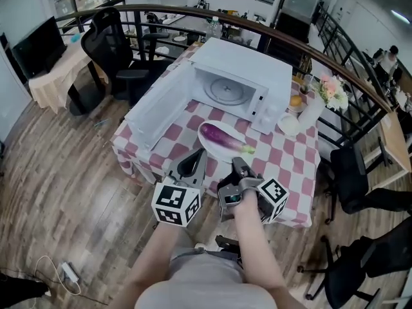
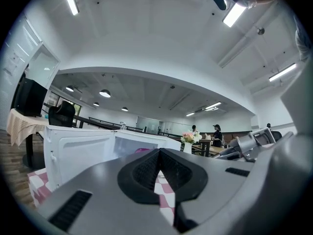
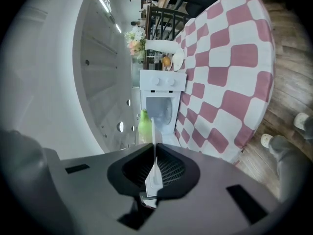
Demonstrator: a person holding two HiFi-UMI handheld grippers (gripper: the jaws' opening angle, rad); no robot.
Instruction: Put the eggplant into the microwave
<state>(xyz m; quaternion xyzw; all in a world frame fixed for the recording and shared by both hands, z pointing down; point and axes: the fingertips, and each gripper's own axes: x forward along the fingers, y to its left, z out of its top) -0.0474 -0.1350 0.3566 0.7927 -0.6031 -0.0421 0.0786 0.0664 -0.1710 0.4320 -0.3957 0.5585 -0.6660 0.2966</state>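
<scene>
Trying to place the eggplant [image 1: 219,139] here, where's it lying? (poster one)

It's lying purple and glossy on a white plate [image 1: 235,132], just in front of the microwave [image 1: 248,66], with its green stem pointing away from the microwave's door [image 1: 161,105]. That door is hanging wide open, swung out to the microwave's left as the head view is showing it. (poster two)

And what are the grippers doing? (poster one)

Right gripper [image 1: 239,165] is pinching the plate's rim on the side facing away from the microwave. Its own view is showing the thin white edge clamped between the jaws. Left gripper [image 1: 191,166] is hovering just beside it, jaws pressed together at the tips and gripping nothing. Checked tablecloth [image 1: 283,166] is lying under the microwave, and a vase of flowers [image 1: 331,90] is standing off the microwave's control-panel side. (poster two)
</scene>
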